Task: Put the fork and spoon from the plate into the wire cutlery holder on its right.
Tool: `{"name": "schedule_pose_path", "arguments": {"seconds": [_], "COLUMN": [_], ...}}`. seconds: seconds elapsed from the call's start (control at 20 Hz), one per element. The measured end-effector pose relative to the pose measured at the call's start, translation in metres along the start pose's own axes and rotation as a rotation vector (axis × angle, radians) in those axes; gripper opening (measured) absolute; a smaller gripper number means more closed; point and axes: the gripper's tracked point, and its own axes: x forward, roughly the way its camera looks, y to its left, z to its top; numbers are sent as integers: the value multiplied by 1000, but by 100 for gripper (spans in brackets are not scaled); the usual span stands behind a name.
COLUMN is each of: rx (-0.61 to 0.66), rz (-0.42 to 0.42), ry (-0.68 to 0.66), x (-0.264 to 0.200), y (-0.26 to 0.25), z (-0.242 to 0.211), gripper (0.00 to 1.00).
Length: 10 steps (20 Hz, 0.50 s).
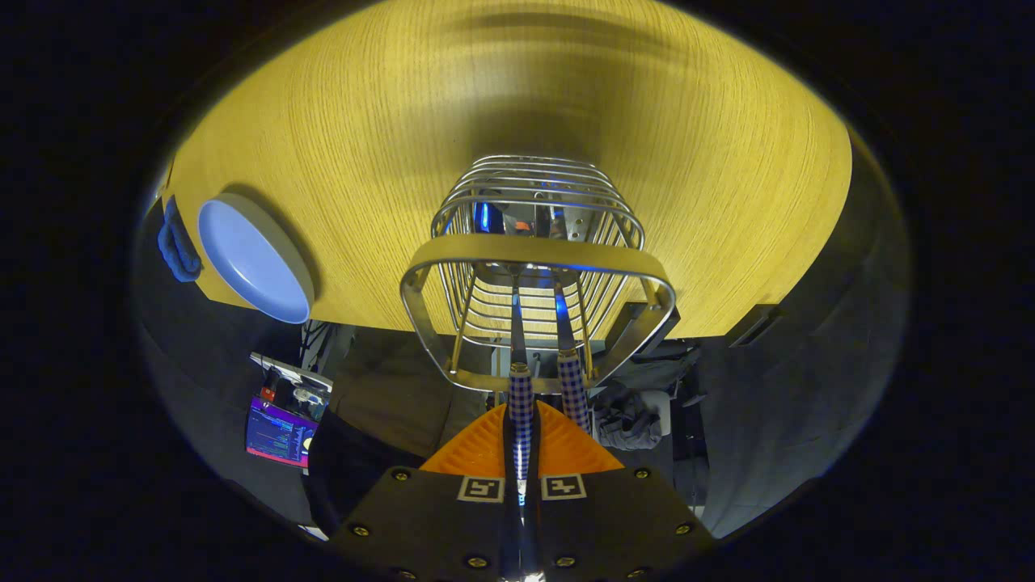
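Gripper view: the gripper (521, 453) is seen with its two fingers closed together on a checked-handled utensil (520, 404), whose handle is pinched between them and whose metal stem runs down into the wire cutlery holder (538, 267) just ahead. A second checked-handled utensil (572, 388) is seen just beside the first, already standing inside the holder and free of the fingers. Which of the two is the fork and which the spoon cannot be told, the heads being hidden among the wires. The holder, made of silvery wire with a flat band for a rim, stands on the yellow wood-grain table (687, 162). The round pale blue plate (255, 259) lies well apart, near the table's edge, with nothing on it.

If the held utensil is released while leaning on the rim, the light holder could be tipped or the neighbouring handle knocked. No brand or readable writing is visible; only two square black-and-white markers (521, 488) are carried on the gripper body.
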Motion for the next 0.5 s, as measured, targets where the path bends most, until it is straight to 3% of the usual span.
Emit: {"name": "schedule_pose_path", "arguments": {"seconds": [0.5], "rx": [-40], "rz": [-52], "ry": [-24], "x": [-3], "y": [-6], "z": [2], "gripper": [11]}}
